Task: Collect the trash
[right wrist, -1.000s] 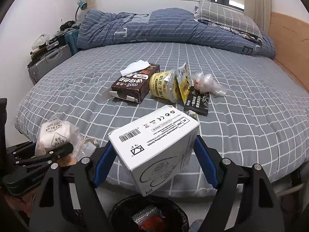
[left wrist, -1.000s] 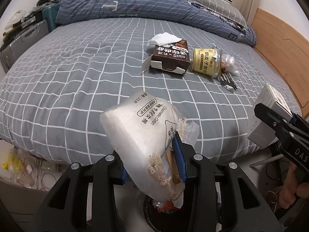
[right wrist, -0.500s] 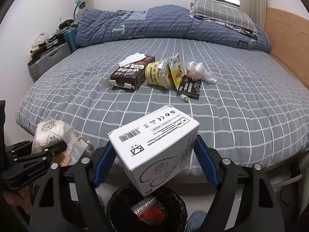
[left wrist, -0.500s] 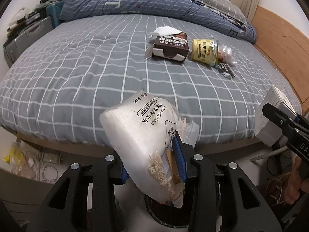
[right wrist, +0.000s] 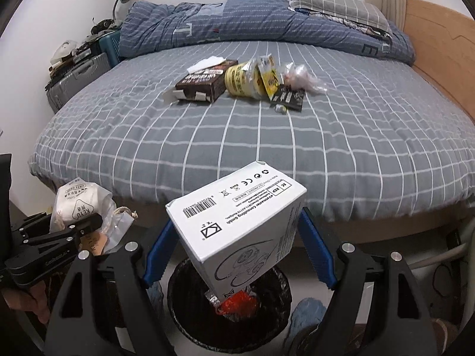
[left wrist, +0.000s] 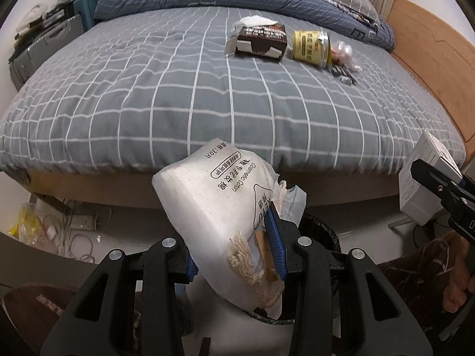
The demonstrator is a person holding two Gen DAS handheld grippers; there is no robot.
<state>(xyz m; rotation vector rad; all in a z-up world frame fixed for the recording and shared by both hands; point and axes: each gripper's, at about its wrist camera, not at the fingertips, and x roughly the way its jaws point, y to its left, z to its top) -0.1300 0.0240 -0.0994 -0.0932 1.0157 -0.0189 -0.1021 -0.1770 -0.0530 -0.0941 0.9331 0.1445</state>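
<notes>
My left gripper [left wrist: 234, 255] is shut on a white cosmetic cotton bag [left wrist: 213, 207] with a drawstring, held above the black trash bin [left wrist: 320, 228]. My right gripper [right wrist: 240, 252] is shut on a white cardboard box [right wrist: 237, 216], tilted over the same black-lined trash bin [right wrist: 184, 305], which holds red and silver wrappers. The box [left wrist: 421, 190] also shows at the right edge of the left wrist view, and the bag [right wrist: 80, 207] at the left of the right wrist view. On the bed lie a brown carton [right wrist: 202, 84], a yellow cup [right wrist: 242, 81], wrappers [right wrist: 289, 96] and a white tissue [right wrist: 206, 63].
The grey checked bed [right wrist: 267, 136] fills the middle, its near edge just beyond the bin. A folded blue duvet [right wrist: 237, 20] and pillow lie at the far end. Suitcases [right wrist: 77, 77] stand at the left wall. Cables and a power strip [left wrist: 77, 222] lie on the floor.
Both grippers drew back from the bed and sank a little with their loads still held. The bed edge and the floor under it have come into view, and the bin shows more fully.
</notes>
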